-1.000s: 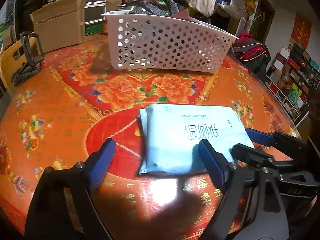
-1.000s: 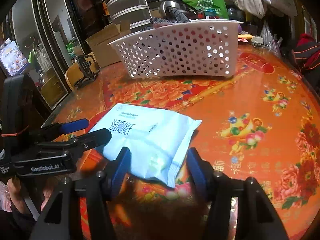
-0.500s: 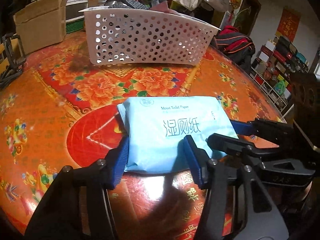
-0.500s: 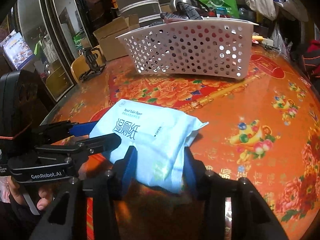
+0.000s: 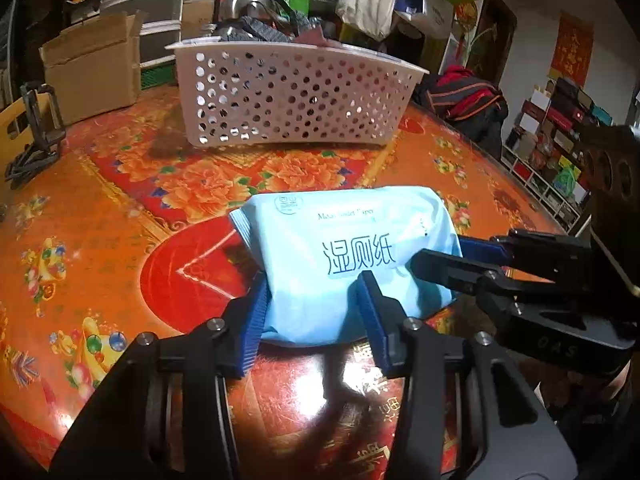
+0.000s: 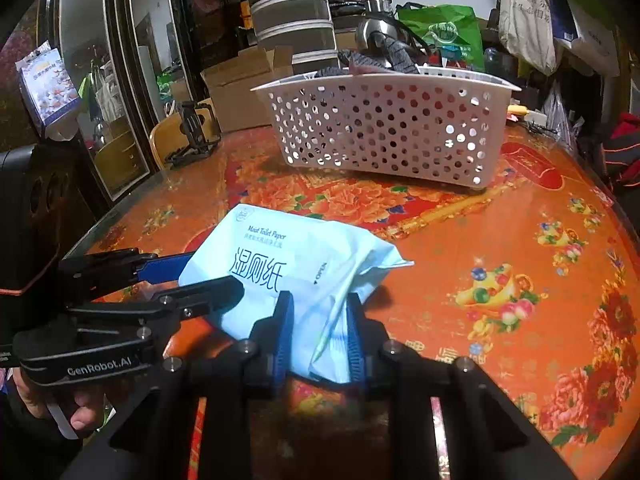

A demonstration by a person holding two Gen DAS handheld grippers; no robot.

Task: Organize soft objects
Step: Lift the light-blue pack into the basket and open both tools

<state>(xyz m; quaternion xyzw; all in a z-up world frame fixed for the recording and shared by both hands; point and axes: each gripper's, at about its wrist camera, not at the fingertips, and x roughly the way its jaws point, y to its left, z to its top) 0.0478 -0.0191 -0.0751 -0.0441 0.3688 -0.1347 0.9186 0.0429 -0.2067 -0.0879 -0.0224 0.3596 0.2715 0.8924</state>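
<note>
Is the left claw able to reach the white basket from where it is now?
Probably yes: the table between the left claw and white basket looks free, but it holds the wipes pack.

The white basket (image 5: pixel 294 98) hides most of its contents; only dark fabric (image 5: pixel 256 26) shows above the rim in the upper middle. The small print on the wipes pack (image 5: pixel 344 256) is blurred in the left wrist view. The right gripper (image 6: pixel 318 334) covers the pack's near end. The table (image 6: pixel 520 248) is cut off at the lower frame edges.
</note>
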